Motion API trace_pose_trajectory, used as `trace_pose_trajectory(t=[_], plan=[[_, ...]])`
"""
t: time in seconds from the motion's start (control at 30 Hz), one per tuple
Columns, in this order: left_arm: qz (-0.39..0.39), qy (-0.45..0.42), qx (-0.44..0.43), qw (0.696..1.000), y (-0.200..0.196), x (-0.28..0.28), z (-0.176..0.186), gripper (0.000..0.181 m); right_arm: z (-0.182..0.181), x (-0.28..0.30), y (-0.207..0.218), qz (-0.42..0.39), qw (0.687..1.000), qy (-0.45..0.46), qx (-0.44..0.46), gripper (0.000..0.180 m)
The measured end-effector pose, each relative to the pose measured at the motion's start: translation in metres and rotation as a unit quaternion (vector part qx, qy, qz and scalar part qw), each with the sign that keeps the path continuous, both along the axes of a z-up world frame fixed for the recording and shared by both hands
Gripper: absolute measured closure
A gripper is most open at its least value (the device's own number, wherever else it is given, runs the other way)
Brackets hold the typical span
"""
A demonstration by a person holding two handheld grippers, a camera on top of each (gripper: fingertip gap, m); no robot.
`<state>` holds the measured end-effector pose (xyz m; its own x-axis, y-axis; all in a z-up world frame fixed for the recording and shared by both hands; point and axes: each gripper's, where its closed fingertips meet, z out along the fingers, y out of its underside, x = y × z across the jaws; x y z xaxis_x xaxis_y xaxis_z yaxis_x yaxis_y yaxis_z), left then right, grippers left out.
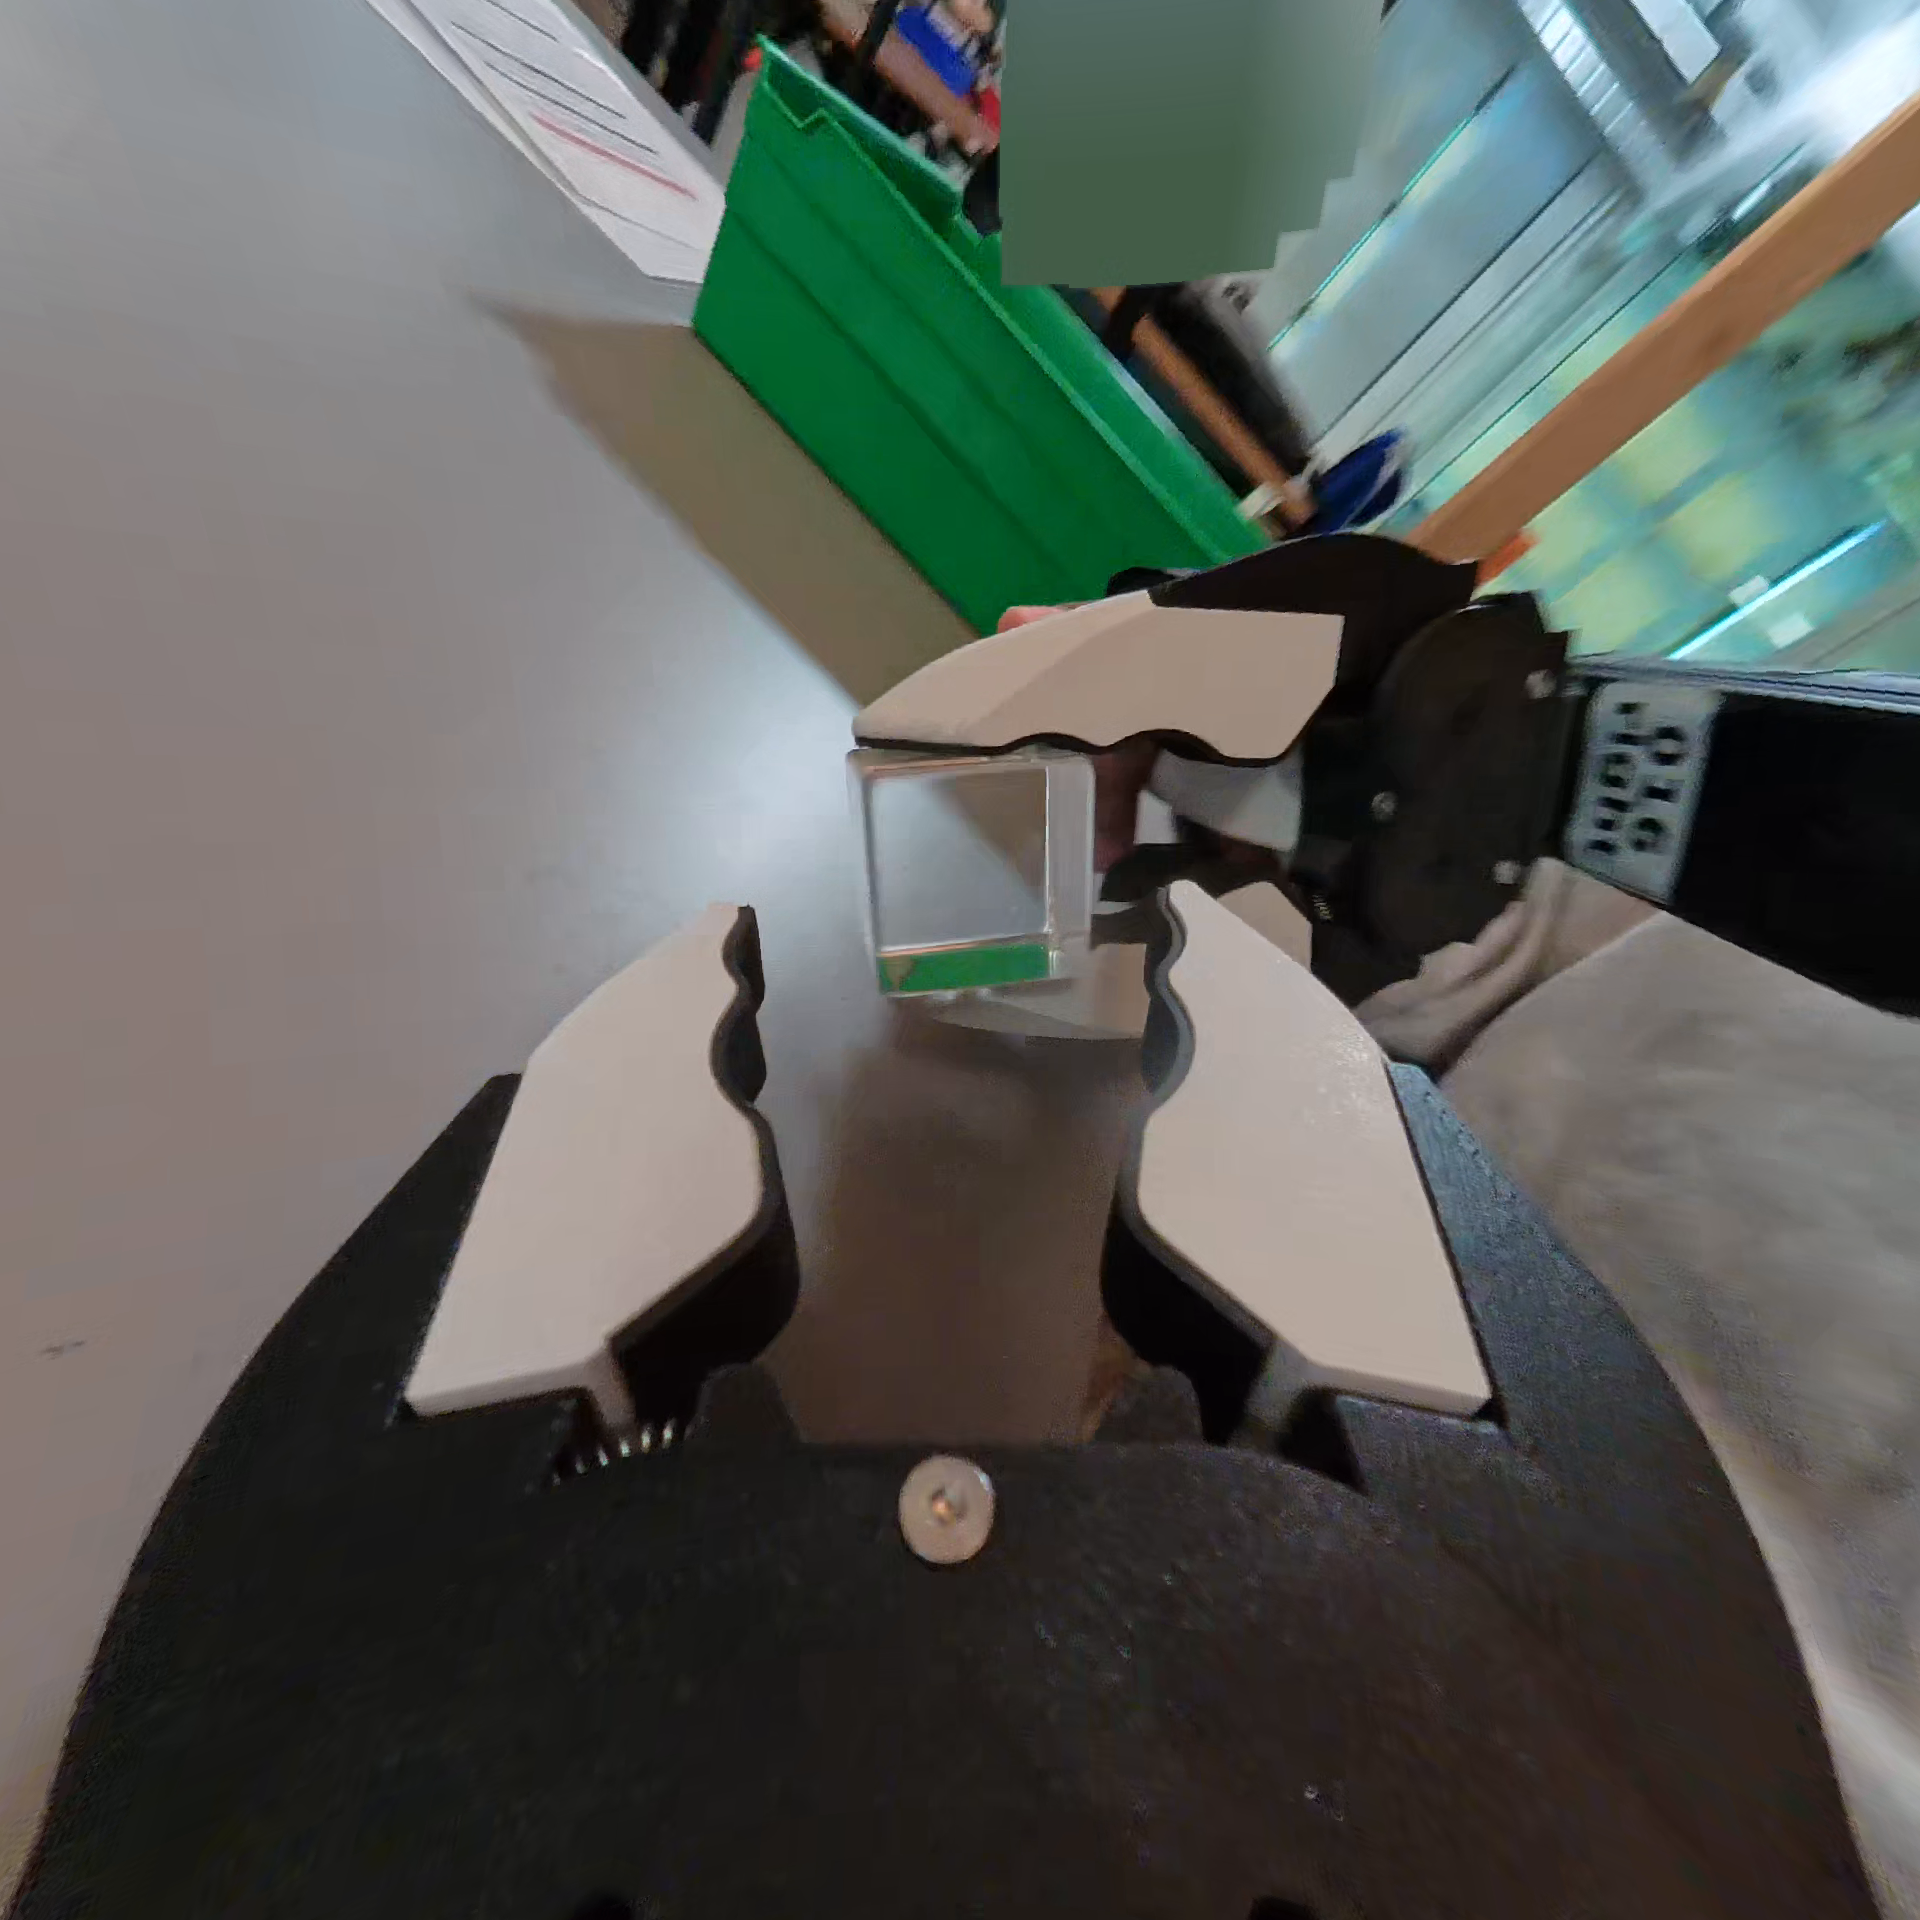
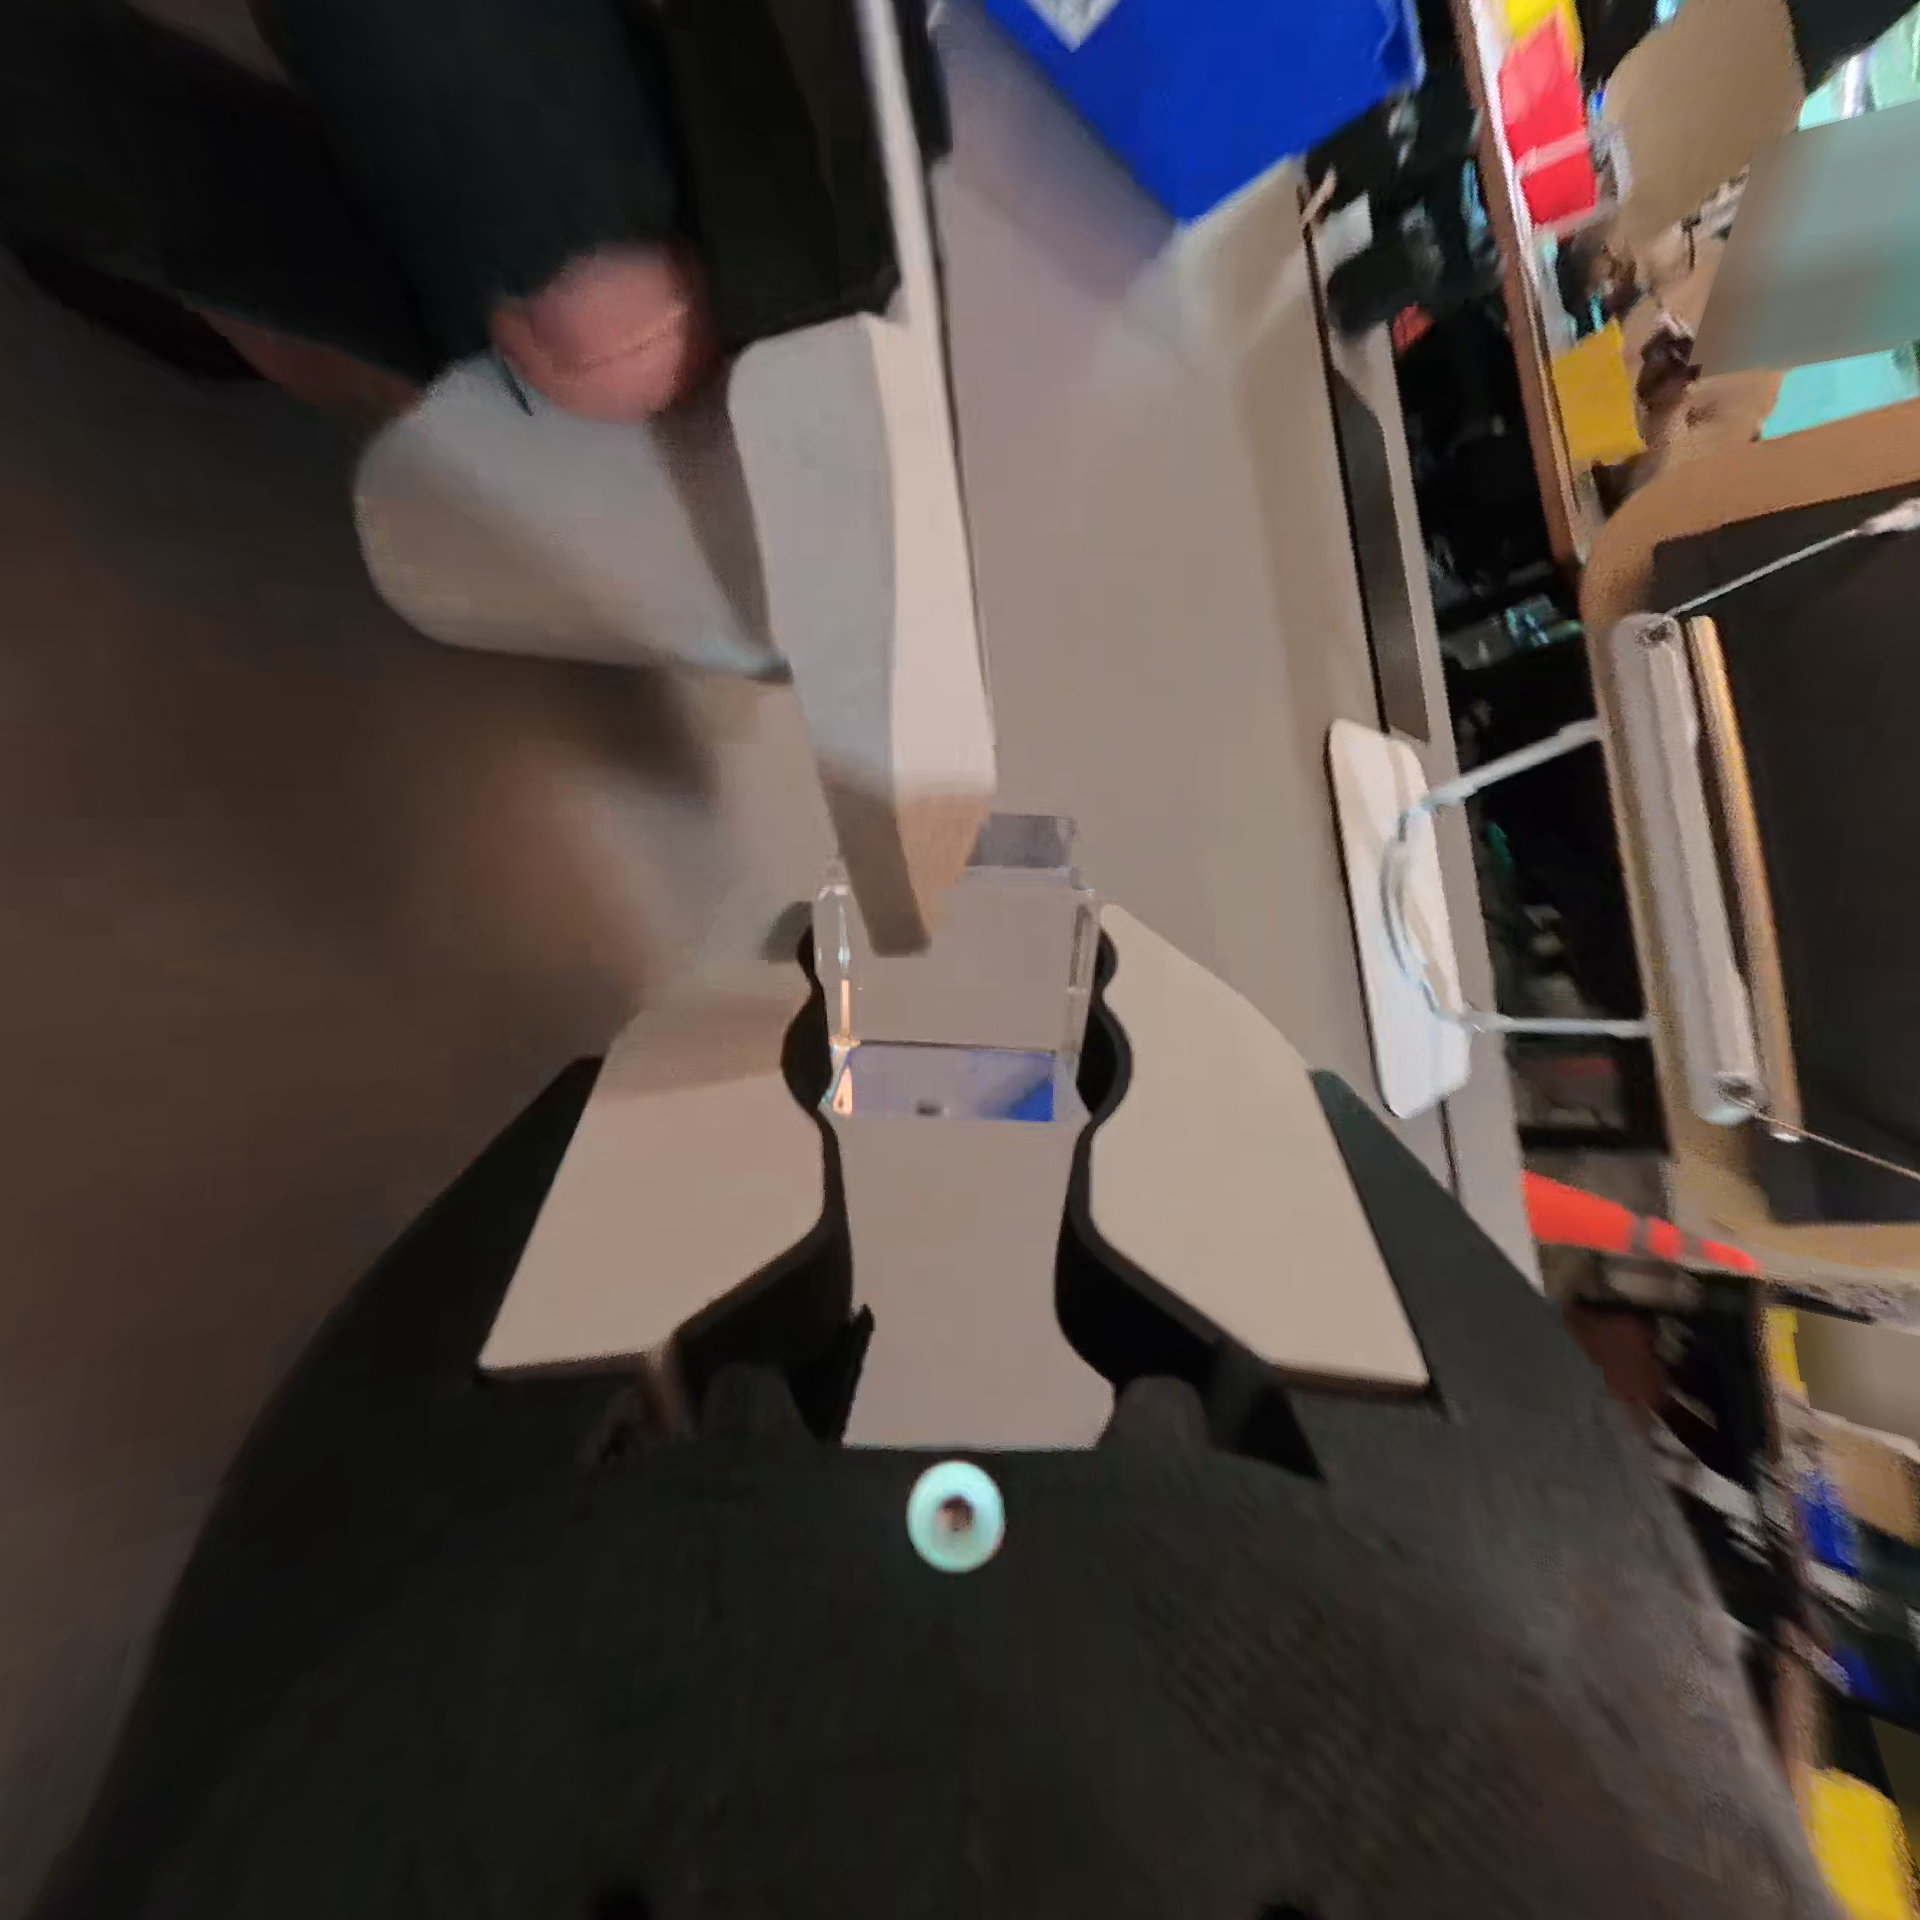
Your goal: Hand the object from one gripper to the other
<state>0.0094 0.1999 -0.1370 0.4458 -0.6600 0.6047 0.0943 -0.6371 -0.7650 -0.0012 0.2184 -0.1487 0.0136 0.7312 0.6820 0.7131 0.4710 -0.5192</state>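
A clear glass-like cube point(image 1: 966, 862) is held in the air above the grey table point(image 1: 312, 727). My right gripper point(image 1: 982, 868) comes in from the right and is shut on the cube, one finger above it and one below. In the right wrist view the cube point(image 2: 956, 997) sits between that gripper's point(image 2: 961, 935) fingertips. My left gripper point(image 1: 961, 909) is open and empty, its fingertips on either side of the cube's near edge. One of its fingers point(image 2: 894, 675) reaches over the cube's far face; I cannot tell whether it touches.
A green bin point(image 1: 935, 343) and a stack of papers point(image 1: 582, 125) stand at the table's far side. A blue bin point(image 2: 1216, 83), a white pad with a wire stand point(image 2: 1392, 914) and cluttered shelves lie to the right. A thumb point(image 2: 603, 332) rests on the left gripper.
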Motion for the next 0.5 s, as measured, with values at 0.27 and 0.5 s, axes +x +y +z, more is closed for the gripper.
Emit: trace_pose_trajectory(t=[0.27,0.5], plan=[[-0.001,0.088,0.019,0.996,-0.005,0.007,-0.017,0.123,-0.013,-0.007,-0.012,-0.052,0.993,-0.09,0.06,0.133],[-0.013,0.087,0.017,0.996,-0.008,0.009,-0.016,0.135,-0.008,-0.009,-0.015,-0.054,0.992,-0.088,0.071,0.133]])
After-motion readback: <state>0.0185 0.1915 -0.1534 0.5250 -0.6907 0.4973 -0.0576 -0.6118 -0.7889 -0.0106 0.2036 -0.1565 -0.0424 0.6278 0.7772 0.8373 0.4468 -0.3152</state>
